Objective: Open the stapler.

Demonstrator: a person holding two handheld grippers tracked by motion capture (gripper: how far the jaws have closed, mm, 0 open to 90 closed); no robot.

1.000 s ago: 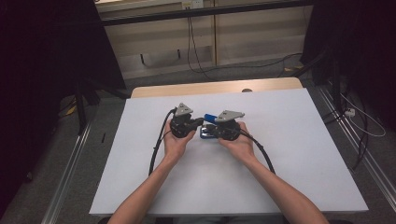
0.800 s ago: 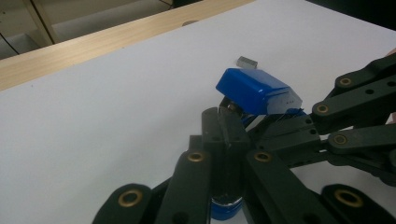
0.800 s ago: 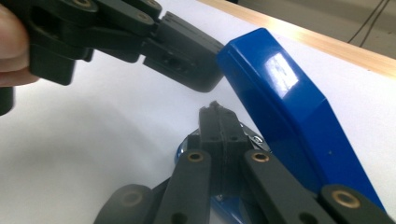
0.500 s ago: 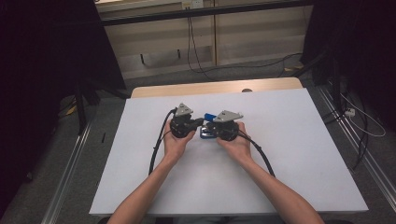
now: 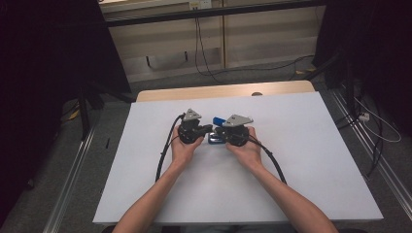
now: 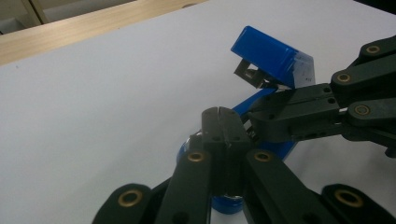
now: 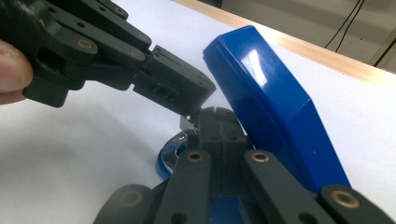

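While both hands work at mid-surface, the scene reads left to right as follows.

Left hand (image 5: 180,148): comes in from the bottom of the high view and grips the left claw from behind, its cable looping down toward the near edge.

Left claw (image 5: 208,129): points right, toward the other claw. In the left gripper view (image 6: 222,113) its two jaws are pressed together with no gap between the tips. Whether anything is pinched between them I cannot tell; the blue base of the stapler lies just under and behind them.

Stapler (image 5: 217,129): blue, lying on the white surface (image 5: 301,160) between the two claws, near the middle and a little toward the far side. Its top arm (image 6: 272,55) is swung up and tilted open, metal channel showing underneath, while the base (image 6: 226,204) stays flat on the surface.

Right claw (image 5: 219,132): points left and meets the left claw over the stapler's base. In the right gripper view (image 7: 219,113) its jaws are also pressed together, tips beside a small metal part of the stapler; an actual grip cannot be made out. The raised blue arm (image 7: 271,107) leans just to their right.

Right hand (image 5: 248,150): holds the right claw from behind, cable trailing to the right.
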